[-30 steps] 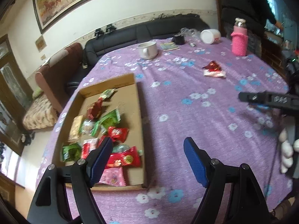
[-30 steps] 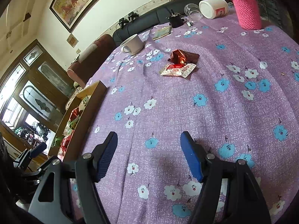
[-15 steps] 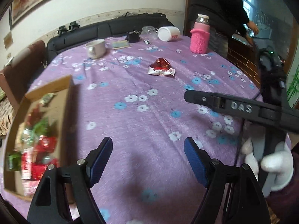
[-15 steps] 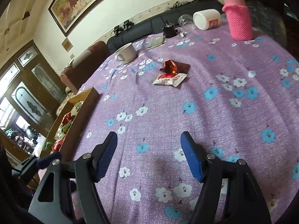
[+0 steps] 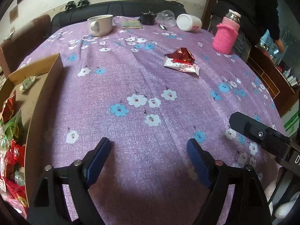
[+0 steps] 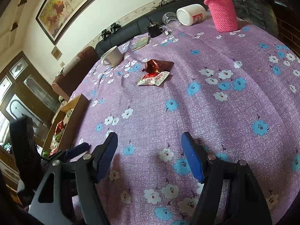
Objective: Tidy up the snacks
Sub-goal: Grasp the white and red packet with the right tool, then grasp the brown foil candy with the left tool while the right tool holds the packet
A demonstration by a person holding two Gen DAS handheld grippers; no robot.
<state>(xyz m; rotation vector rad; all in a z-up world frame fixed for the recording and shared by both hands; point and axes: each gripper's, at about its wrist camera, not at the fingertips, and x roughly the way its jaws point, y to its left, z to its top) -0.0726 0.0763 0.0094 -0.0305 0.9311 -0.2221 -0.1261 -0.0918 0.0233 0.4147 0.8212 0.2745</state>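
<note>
Swung right from the snack box [image 5: 45, 86], my left gripper [image 5: 148, 159] and right gripper [image 6: 150, 155] hover empty, jaws wide apart, above the desk [image 5: 131, 86]; two snack packets [image 5: 181, 61] lie ahead, unobstructed.

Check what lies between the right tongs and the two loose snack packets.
Only bare floral tablecloth separates the right tongs from the snack packets, clearest in the right wrist view.

Two loose snack packets mid-desk: a crumpled dark red foil packet [image 5: 181, 54] [image 6: 158, 65] lies partly on a flat white-and-red packet [image 5: 181, 66] [image 6: 152, 78], the two touching. Cardboard tray [image 5: 46, 86] [image 6: 75, 110] at the desk's left edge, well apart from the pair, holds mixed red, green and pink wrapped snacks [image 5: 11, 150].
</note>
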